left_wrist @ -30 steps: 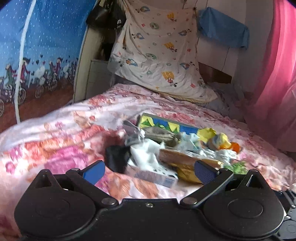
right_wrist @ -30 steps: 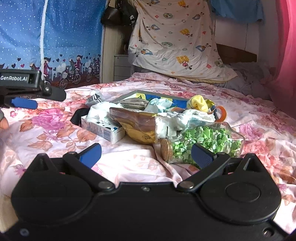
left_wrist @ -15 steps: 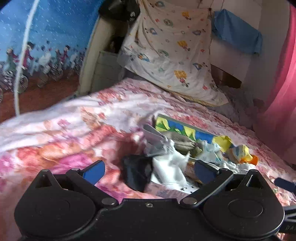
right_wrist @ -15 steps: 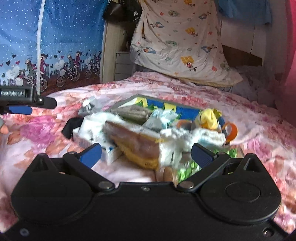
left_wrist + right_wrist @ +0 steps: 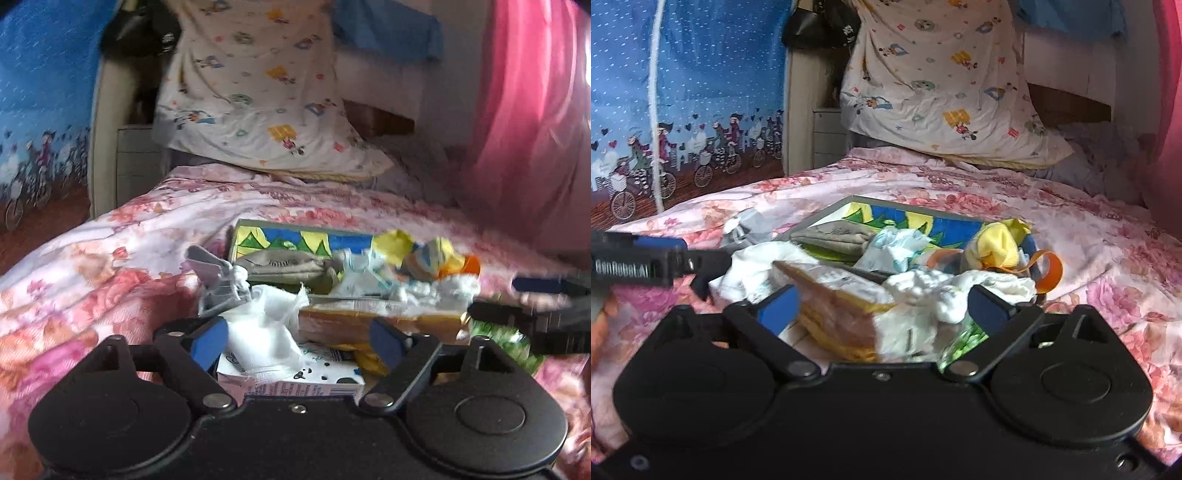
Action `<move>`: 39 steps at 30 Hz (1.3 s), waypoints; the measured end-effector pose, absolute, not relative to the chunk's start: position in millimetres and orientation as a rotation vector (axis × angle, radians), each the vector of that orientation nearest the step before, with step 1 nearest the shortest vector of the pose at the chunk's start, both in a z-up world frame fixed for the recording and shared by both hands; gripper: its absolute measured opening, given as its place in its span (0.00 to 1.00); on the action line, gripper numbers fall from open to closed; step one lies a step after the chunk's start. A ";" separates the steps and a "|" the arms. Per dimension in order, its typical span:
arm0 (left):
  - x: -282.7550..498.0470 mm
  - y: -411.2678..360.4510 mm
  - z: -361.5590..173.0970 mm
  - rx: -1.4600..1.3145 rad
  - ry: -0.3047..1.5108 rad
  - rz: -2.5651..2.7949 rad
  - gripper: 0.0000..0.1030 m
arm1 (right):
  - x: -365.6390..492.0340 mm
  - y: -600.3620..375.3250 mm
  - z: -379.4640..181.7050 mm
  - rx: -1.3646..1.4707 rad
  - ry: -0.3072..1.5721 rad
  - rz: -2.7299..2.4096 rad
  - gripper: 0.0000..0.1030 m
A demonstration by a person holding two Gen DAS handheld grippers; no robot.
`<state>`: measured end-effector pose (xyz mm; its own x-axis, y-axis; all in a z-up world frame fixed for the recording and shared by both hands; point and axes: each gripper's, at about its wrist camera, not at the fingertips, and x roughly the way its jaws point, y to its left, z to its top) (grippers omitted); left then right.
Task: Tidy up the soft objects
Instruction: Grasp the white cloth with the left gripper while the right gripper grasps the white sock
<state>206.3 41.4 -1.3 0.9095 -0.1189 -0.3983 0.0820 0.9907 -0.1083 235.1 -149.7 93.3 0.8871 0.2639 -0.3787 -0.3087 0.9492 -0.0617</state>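
A pile of soft things lies on the floral bed. A colourful tray (image 5: 295, 236) (image 5: 923, 218) holds a beige cloth (image 5: 288, 262) (image 5: 834, 236) and a yellow sock (image 5: 997, 243). In front lie a white tissue on its box (image 5: 266, 328), a brown-and-yellow packet (image 5: 834, 306) (image 5: 369, 321) and a crumpled white cloth (image 5: 960, 288). My left gripper (image 5: 297, 339) is open around the tissue. My right gripper (image 5: 882, 308) is open over the packet and the white cloth.
A cartoon-print pillow (image 5: 266, 103) leans at the head of the bed. A pink curtain (image 5: 535, 129) hangs on the right, a blue curtain (image 5: 683, 92) on the left. A bag of green bits (image 5: 960, 339) lies under my right gripper. An orange tape ring (image 5: 1049, 266) rests by the tray.
Both grippers have moved forward and closer to the pile. The left one now has the tissue between its fingers, the right one the packet. Both stay open.
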 end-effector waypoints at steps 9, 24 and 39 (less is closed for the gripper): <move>230.7 38.6 -14.5 -0.037 0.498 -0.044 0.52 | 273.0 -167.2 84.5 -0.043 0.494 0.235 0.58; 244.9 28.8 -19.0 -0.087 0.562 -0.079 0.04 | 295.0 -157.4 69.7 -0.036 0.505 0.215 0.28; 241.2 34.4 -9.2 -0.374 0.516 -0.169 0.03 | 296.4 -142.5 63.6 -0.219 0.482 0.152 0.25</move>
<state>241.2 34.4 -9.2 0.8577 -0.2500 -0.4493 0.0636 0.9187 -0.3898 296.4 -142.5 63.6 0.8756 0.0934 -0.4738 -0.1962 0.9653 -0.1723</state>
